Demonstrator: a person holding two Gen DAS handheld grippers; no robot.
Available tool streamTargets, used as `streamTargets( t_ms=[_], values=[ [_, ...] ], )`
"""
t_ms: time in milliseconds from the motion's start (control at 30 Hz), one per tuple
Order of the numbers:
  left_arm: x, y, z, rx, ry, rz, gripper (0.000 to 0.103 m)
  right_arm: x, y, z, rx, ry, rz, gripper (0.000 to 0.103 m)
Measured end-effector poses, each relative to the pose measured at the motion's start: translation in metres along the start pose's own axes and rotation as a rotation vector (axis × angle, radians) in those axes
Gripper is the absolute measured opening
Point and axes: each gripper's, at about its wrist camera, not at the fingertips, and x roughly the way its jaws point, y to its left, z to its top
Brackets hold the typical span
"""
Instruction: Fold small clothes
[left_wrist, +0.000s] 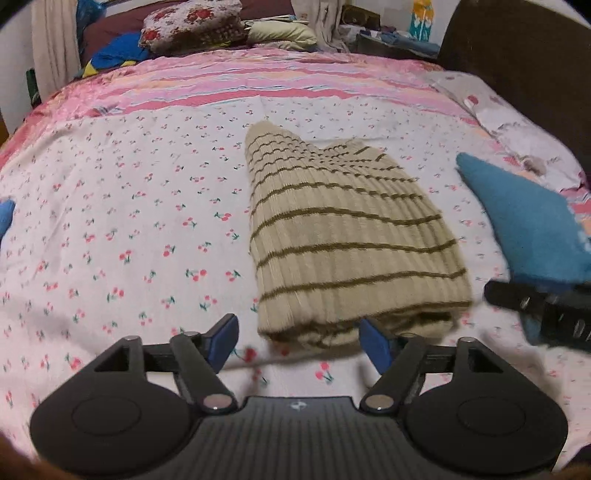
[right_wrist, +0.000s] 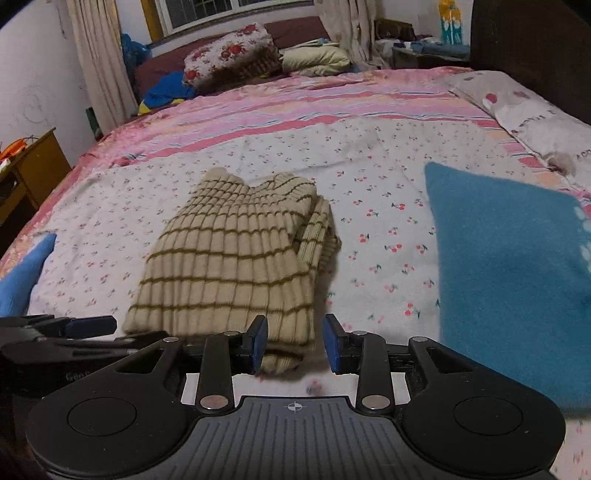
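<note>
- Striped beige sweater (left_wrist: 343, 236) lies folded on the bed (left_wrist: 147, 206), on the white cherry-print sheet, roughly mid-bed.
- Long axis runs away from both cameras, toward the far pink-striped part of the bedspread. The thick folded edge is the near end; the far end narrows to two uneven humps.
- Brown stripes cross the short way, at right angles to the long axis. In the right wrist view a folded layer, possibly a sleeve, shows along the sweater's (right_wrist: 229, 258) right edge.
- Left tongs (left_wrist: 297, 341): spread wide, nothing between the blue pads. They sit low, just at the sweater's near edge, pointing along its long axis. The right pad overlaps the near fold in the picture; contact cannot be judged.
- Right tongs (right_wrist: 295, 343): also apart and holding nothing, though the gap is narrower than on the left. They sit low at the near right corner of the sweater, pointing the same way. The left pad overlaps that corner in the picture; contact unclear.
- The two tongs are side by side, near each other; each shows at the edge of the other's view.
- Teal cloth (right_wrist: 509, 280) lies to the right of the sweater, apart from it.
- Light blue cloth (right_wrist: 22, 277) lies at the left margin, well apart.
</note>
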Motion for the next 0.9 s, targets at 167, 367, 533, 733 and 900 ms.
streamTargets(
  t_ms=[167, 367, 533, 733, 900],
  values=[
    [-0.017, -0.007, -0.018, 0.031, -0.018, 0.037, 0.089, -0.004, 0.003, -0.023, 0.051, 0.033, 0.003, 0.033],
    [-0.031, -0.009, -0.034, 0.028, -0.018, 0.034, 0.094, -0.013, 0.011, -0.050, 0.092, 0.064, 0.004, 0.033],
    [-0.035, -0.011, -0.047, 0.038, -0.005, 0.042, 0.097, -0.017, 0.012, -0.066, 0.119, 0.086, -0.007, 0.034],
    [-0.037, -0.012, -0.059, 0.038, 0.008, 0.035, 0.097, -0.022, 0.016, -0.079, 0.127, 0.105, -0.008, 0.038],
    [-0.039, -0.017, -0.066, 0.063, 0.012, 0.054, 0.097, -0.025, 0.019, -0.084, 0.127, 0.106, -0.015, 0.038]
  ],
)
